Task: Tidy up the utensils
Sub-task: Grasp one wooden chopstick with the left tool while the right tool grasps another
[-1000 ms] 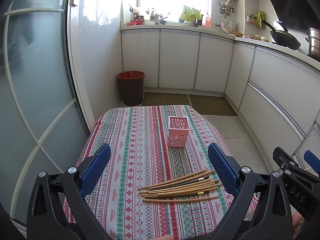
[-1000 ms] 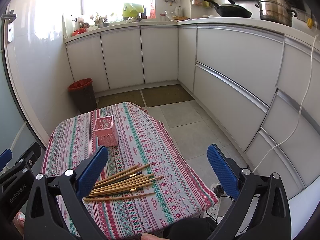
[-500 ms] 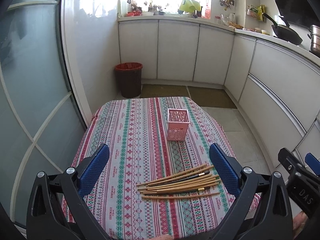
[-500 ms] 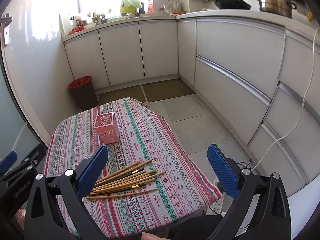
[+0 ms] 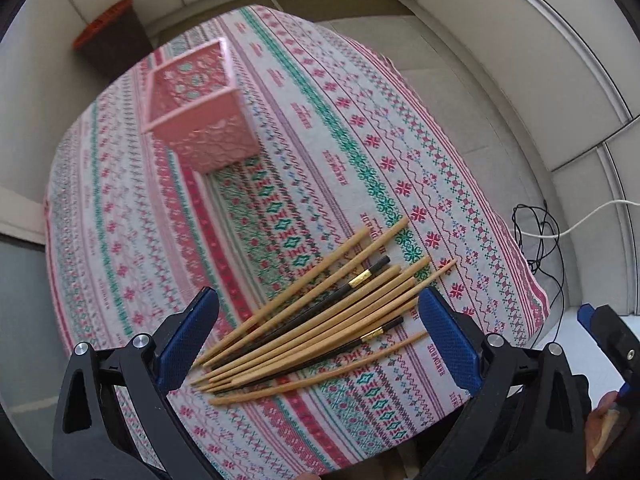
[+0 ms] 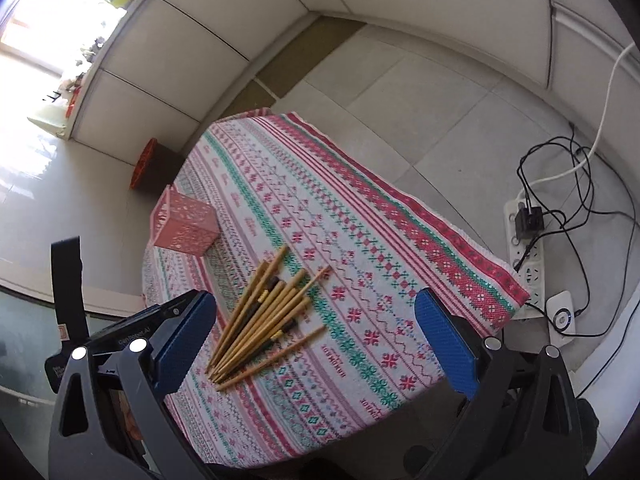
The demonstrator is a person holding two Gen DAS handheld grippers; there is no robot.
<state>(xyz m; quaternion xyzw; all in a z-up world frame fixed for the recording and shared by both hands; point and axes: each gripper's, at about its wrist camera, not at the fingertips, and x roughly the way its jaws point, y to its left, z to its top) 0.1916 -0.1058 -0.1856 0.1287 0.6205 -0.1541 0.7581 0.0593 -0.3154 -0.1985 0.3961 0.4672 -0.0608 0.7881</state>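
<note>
in the left wrist view, left gripper (image 5: 318,340) spread wide, straddling the chopsticks (image 5: 320,316) on the tablecloth (image 5: 120,220); long axis slanting from near left tips to far right. pink holder (image 5: 198,110) beyond, blurred.

in the right wrist view, right gripper (image 6: 314,344) also wide, empty; bundle nearer its left finger, holder interior hidden.

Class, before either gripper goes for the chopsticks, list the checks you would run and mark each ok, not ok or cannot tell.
1. Left gripper open, holding nothing: ok.
2. Right gripper open, holding nothing: ok.
3. Chopsticks lie reachable on the tablecloth: ok.
4. Chopsticks separated for a single pick: not ok, they overlap in a fan.
5. Pink holder upright, opening free: ok.
6. Holder empty inside: cannot tell fully.
</note>
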